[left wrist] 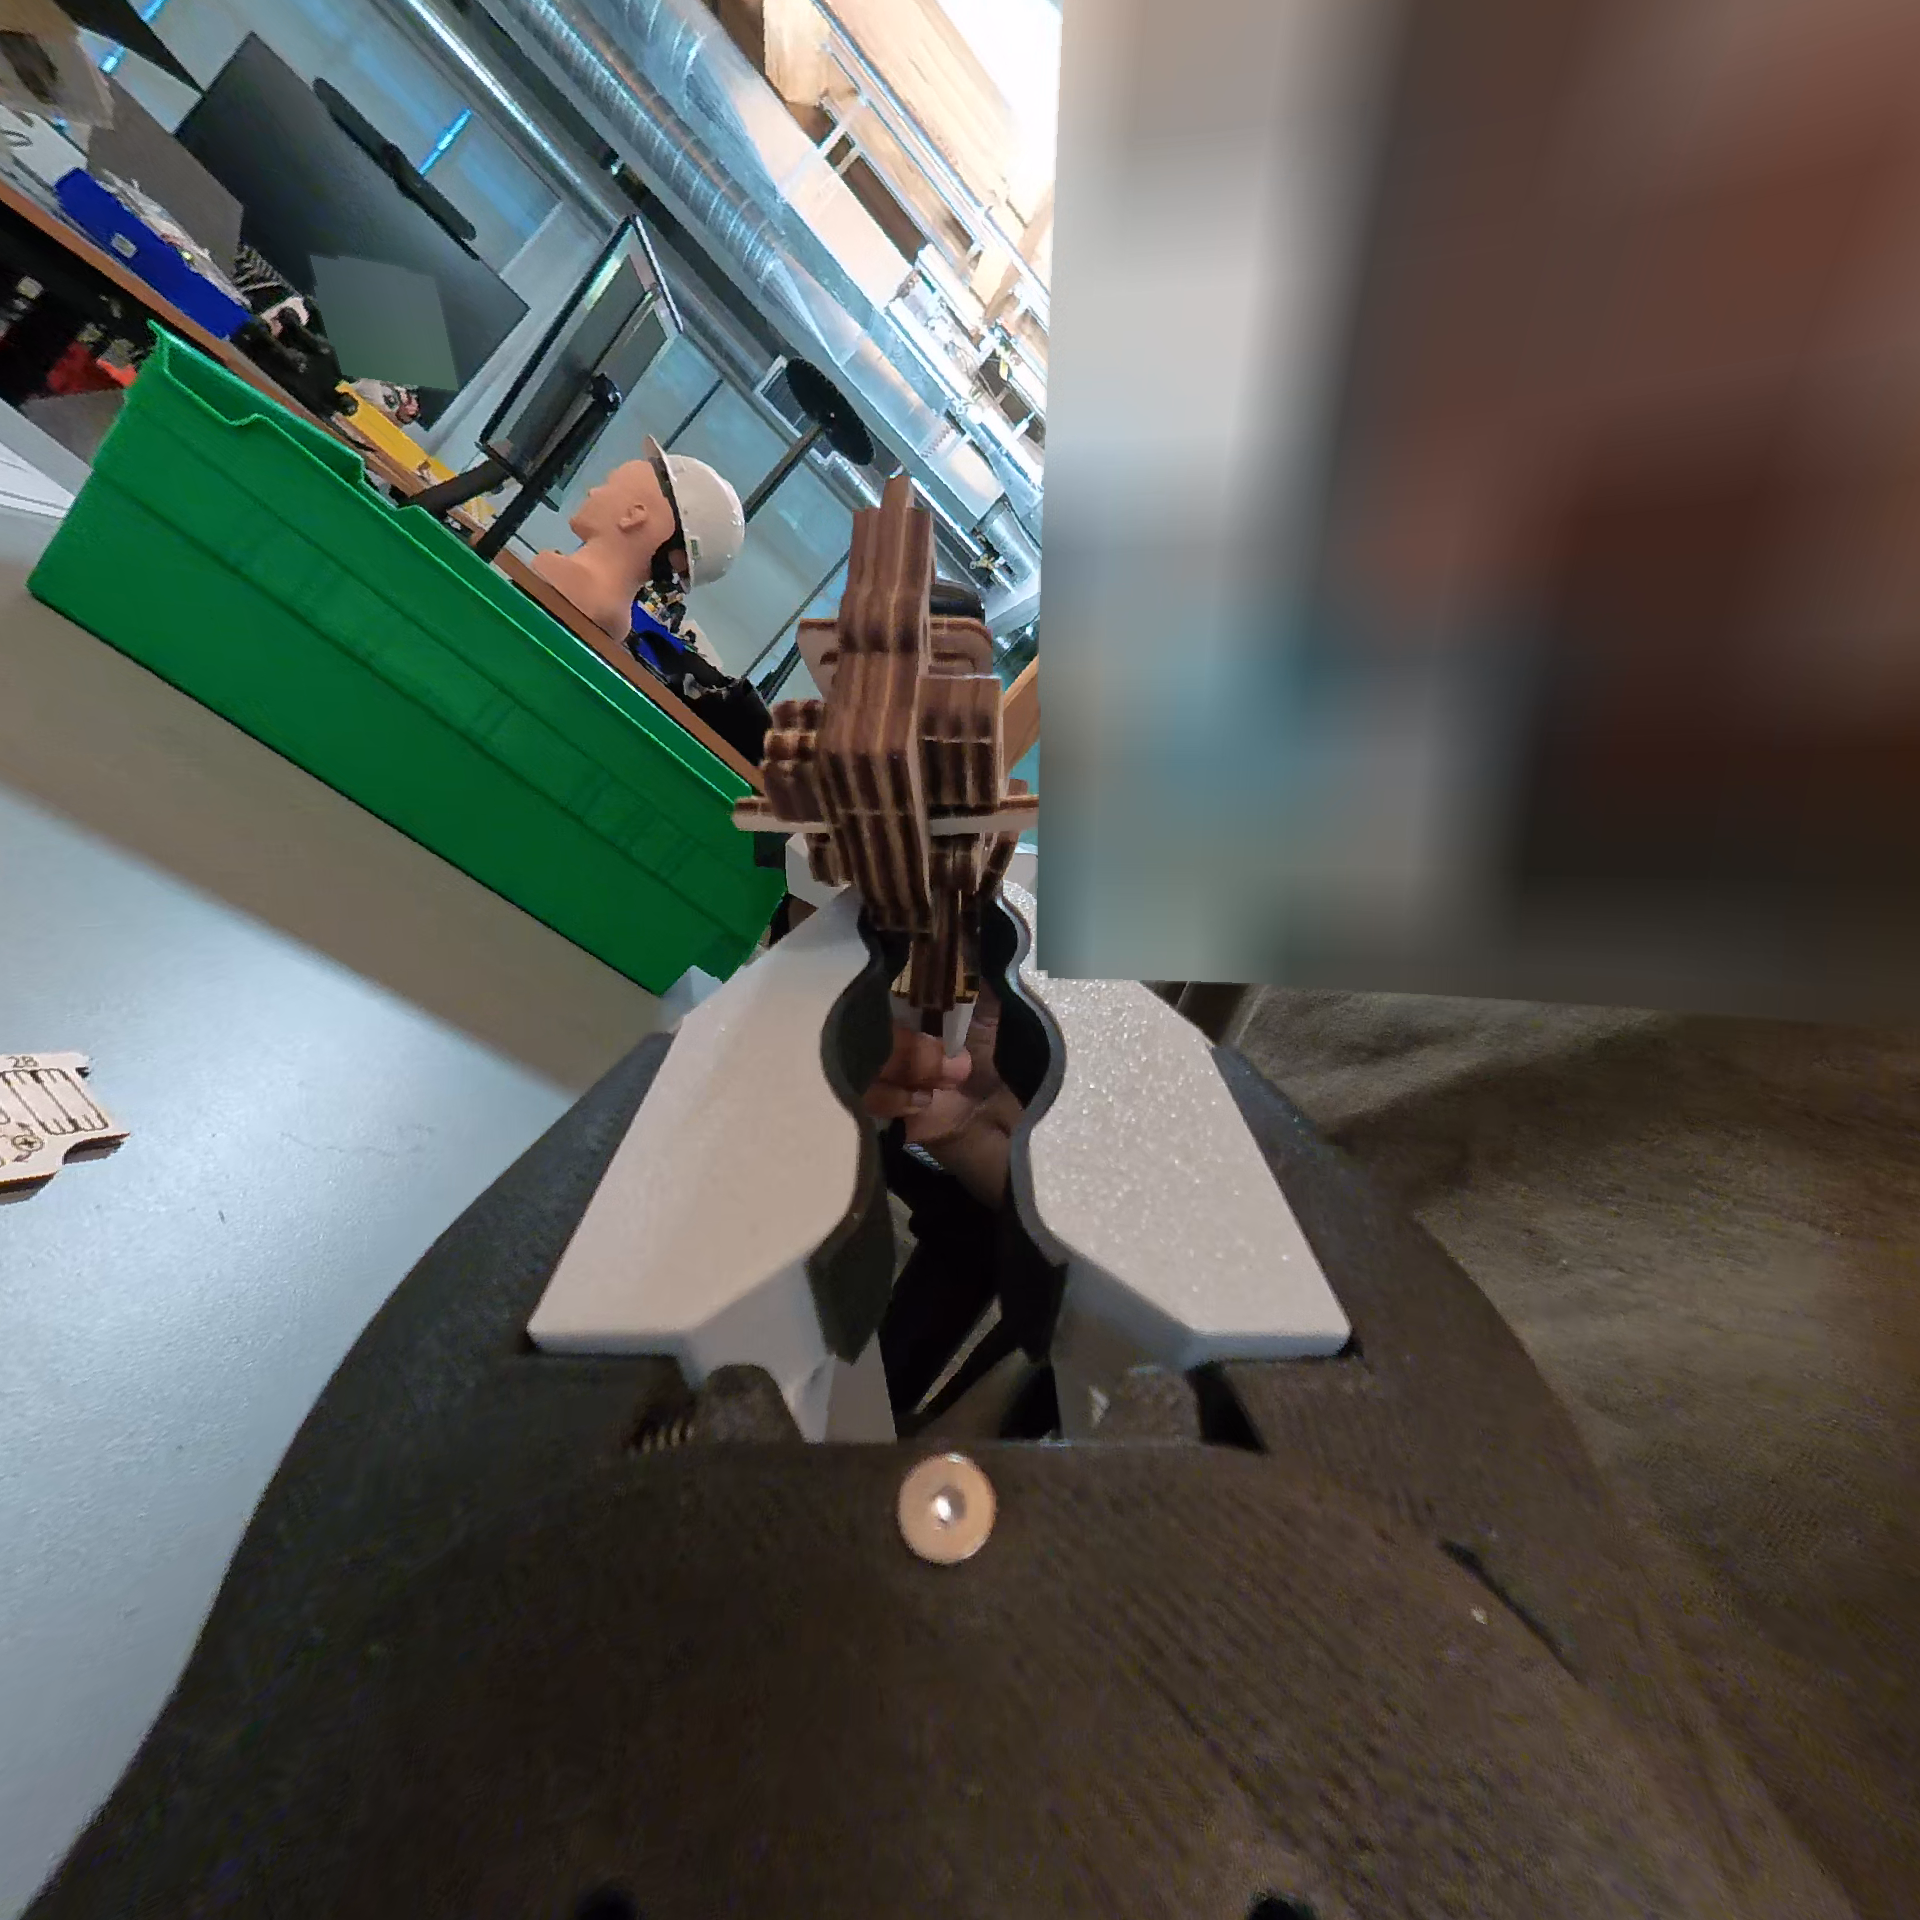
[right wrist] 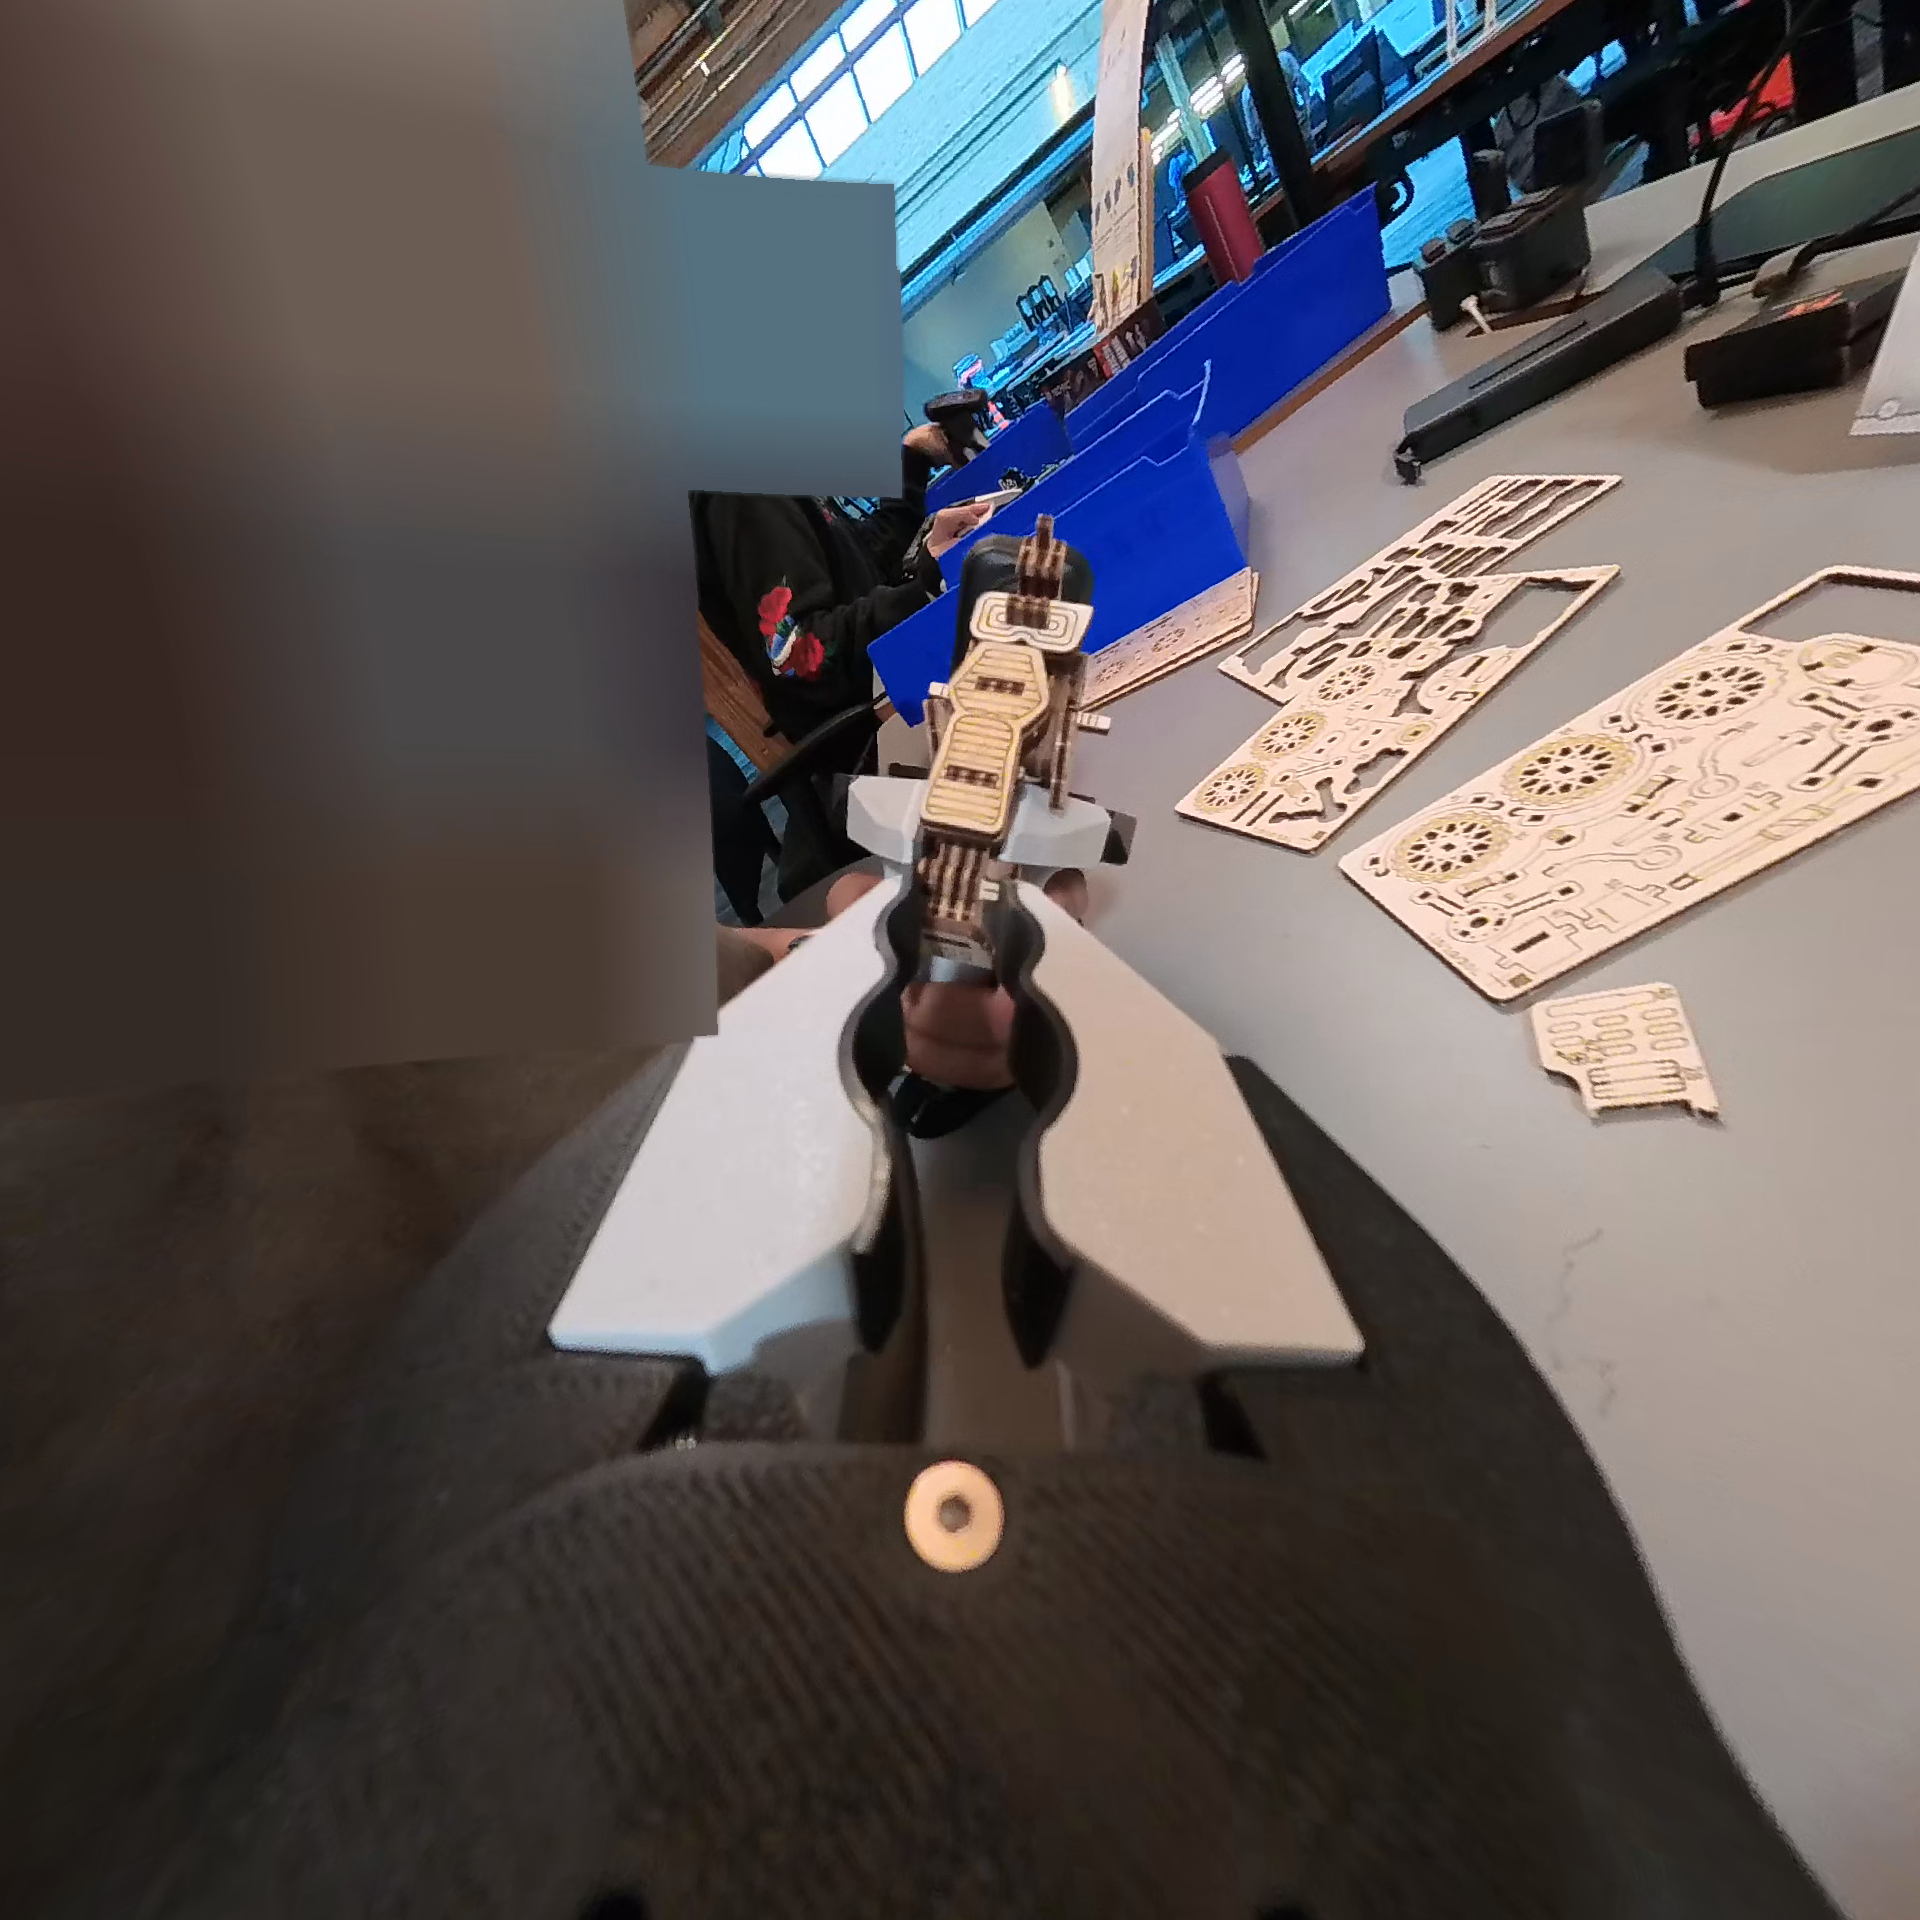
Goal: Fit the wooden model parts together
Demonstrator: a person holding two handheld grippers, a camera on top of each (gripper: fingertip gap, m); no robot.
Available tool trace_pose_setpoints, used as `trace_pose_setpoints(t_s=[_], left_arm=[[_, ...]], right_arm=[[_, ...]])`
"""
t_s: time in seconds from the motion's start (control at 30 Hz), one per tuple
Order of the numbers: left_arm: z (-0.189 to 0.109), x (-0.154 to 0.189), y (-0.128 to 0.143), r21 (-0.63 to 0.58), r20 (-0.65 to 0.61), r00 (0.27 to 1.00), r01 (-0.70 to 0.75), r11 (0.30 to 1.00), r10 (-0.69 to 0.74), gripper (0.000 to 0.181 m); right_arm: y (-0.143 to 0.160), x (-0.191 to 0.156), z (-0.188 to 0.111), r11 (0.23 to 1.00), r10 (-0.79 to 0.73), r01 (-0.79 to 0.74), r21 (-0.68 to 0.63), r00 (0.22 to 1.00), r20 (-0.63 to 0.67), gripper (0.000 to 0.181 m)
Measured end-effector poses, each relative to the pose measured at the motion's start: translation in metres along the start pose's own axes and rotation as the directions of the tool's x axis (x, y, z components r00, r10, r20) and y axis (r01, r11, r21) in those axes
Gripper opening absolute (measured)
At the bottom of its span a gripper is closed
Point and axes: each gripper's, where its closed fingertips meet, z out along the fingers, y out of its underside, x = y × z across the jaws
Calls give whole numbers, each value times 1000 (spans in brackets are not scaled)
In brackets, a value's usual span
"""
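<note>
Markings: a loose plywood offcut [left wrist: 52, 1122] at the left edge of the left wrist view carries a printed number and line pattern; the engraved part sheets [right wrist: 1652, 790] bear small codes too fine to read.

Wooden model [left wrist: 894, 748] is held raised above the grey worktop [left wrist: 260, 1039], between both tools. Left gripper [left wrist: 940, 977] is clamped on the model's lower end; right gripper [right wrist: 961, 914] is clamped on its near end, with the other tool's grey fingertips visible just beyond, against the model [right wrist: 987, 748].

Left wrist view alone shows the model's dark layered edges, a green bin [left wrist: 395, 665] and a mannequin head in a white hard hat [left wrist: 675, 520]. Right wrist view alone shows the model's pale engraved face, the sheets lying flat on the worktop [right wrist: 1351, 1143], a small punched sheet [right wrist: 1626, 1049], blue bins [right wrist: 1143, 499] and a seated person in a dark top [right wrist: 800, 613].
</note>
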Motion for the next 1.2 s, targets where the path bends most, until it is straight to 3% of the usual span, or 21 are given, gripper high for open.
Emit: trace_pose_setpoints(t_s=[0.27, 0.4, 0.5, 1.2], left_arm=[[0, -2, -4, 18, 21, 999, 26, 999, -27, 12], [-1, -5, -5, 30, 29, 999, 42, 999, -43, 12], [-1, -5, -5, 19, 36, 999, 34, 999, -35, 12], [1, -7, 1, -3, 46, 999, 25, 1000, -25, 12]], right_arm=[[-4, 3, 1, 991, 105, -109, 75, 993, 62, 14], [0, 3, 2, 994, 100, -103, 47, 992, 77, 29], [-1, 4, 1, 992, 107, -111, 60, 992, 72, 13], [-2, 11, -1, 993, 100, -101, 66, 995, 22, 21]])
